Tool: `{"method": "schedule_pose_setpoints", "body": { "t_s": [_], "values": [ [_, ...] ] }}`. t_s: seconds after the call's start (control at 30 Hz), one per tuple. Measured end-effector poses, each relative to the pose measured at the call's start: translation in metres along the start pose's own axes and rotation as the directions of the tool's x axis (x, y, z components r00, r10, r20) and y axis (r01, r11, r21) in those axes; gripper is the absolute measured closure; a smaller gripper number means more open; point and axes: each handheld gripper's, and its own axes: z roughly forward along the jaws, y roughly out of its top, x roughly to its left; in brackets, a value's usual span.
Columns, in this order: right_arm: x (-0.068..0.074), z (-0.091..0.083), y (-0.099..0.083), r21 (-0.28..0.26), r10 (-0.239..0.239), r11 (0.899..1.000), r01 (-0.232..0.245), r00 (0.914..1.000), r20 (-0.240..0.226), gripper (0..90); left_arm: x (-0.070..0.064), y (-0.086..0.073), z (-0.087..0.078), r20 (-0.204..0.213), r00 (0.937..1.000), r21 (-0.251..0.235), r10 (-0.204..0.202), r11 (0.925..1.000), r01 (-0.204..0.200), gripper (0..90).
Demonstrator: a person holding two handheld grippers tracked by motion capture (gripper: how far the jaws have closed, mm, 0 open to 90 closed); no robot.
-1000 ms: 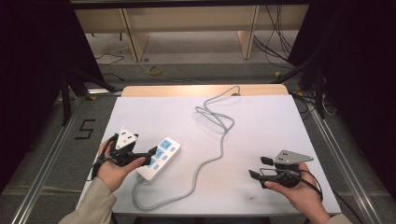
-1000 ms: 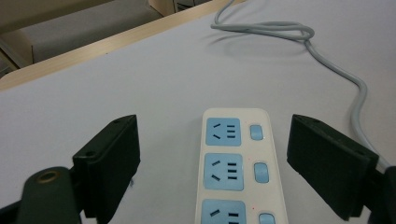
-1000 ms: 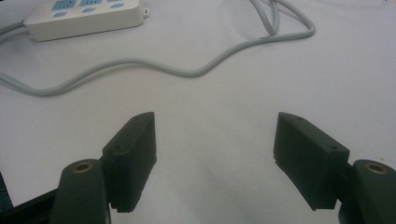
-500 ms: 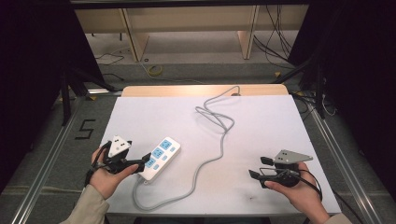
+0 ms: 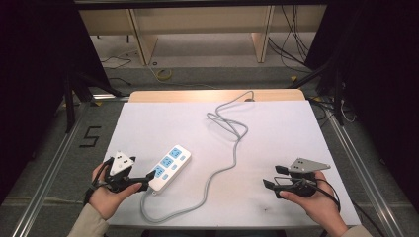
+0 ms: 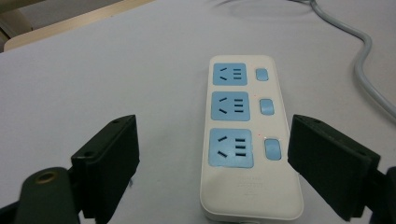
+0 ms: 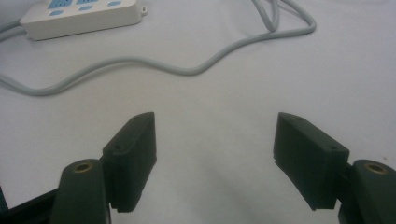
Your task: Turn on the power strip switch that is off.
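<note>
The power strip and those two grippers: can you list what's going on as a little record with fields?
Power strip: white, three blue sockets, three blue switches, flat on the table
Cord: grey, loops across the table to its far edge
Left gripper: open, jaws either side of the strip's near end, not yet closed on it
Right gripper: open, over bare table, away from the strip

We see the power strip lying on the surface toward the front left, its cord trailing right, then back to the far edge.
</note>
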Motion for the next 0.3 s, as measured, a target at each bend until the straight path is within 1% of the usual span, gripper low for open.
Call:
{"method": "schedule_pose_setpoints", "body": {
  "t_s": [0.17,0.3],
  "values": [
    [-0.0001,0.0009,0.0004,0.0,0.0,1.0,0.0,1.0,-0.004,30.5,-0.0011,-0.0006,0.0018,0.0,1.0,0.006,0.0,1.0,0.0,16.4],
    [-0.0001,0.0011,0.0007,0.0,0.0,1.0,0.0,1.0,-0.006,30.6,-0.0015,-0.0001,0.0028,0.007,0.9999,0.014,-0.015,0.9998,0.015,16.8]
  ]
}}
